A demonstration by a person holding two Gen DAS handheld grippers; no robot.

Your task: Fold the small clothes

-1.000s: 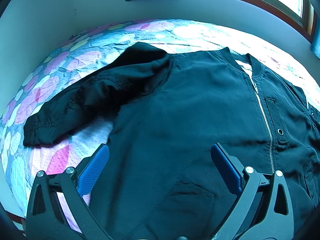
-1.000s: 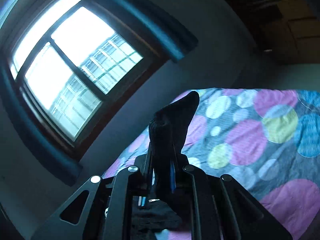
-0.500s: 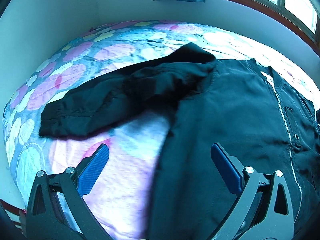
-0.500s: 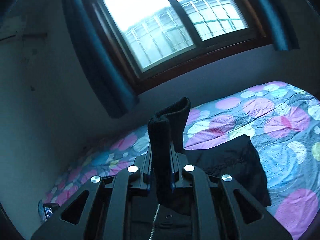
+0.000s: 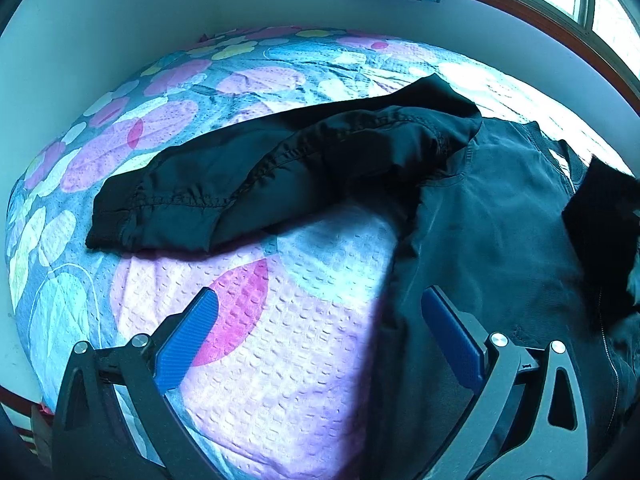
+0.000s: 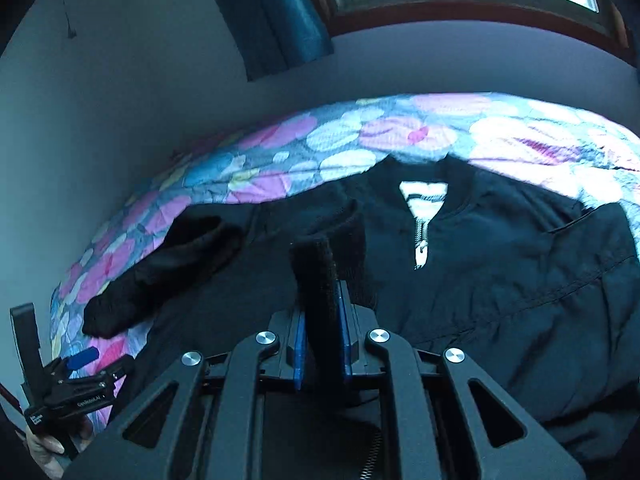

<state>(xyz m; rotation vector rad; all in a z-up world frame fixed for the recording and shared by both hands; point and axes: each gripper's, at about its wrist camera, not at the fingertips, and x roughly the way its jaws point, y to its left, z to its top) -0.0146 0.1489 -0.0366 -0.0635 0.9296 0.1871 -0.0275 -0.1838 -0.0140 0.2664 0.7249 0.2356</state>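
the black jacket [image 6: 500,280] lies front-up on the bed [image 5: 280,360], zipped, its left sleeve [image 5: 240,184] stretched out sideways on the quilt. the right claw [image 6: 322,304] has its jaws easing slightly apart but pinches a ribbed cuff [image 6: 314,276], carrying it in over the chest. the left claw [image 5: 320,336] is spread and empty, above the jacket's side edge. the cloth looks light, limp and somewhat slick; cuffs and hems likely give the firmest hold.

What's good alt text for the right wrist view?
The right gripper is shut on a black ribbed cuff, held over a dark zip-front jacket spread on a floral bedspread. The jacket's other sleeve lies out to the left; the left gripper shows bottom left.
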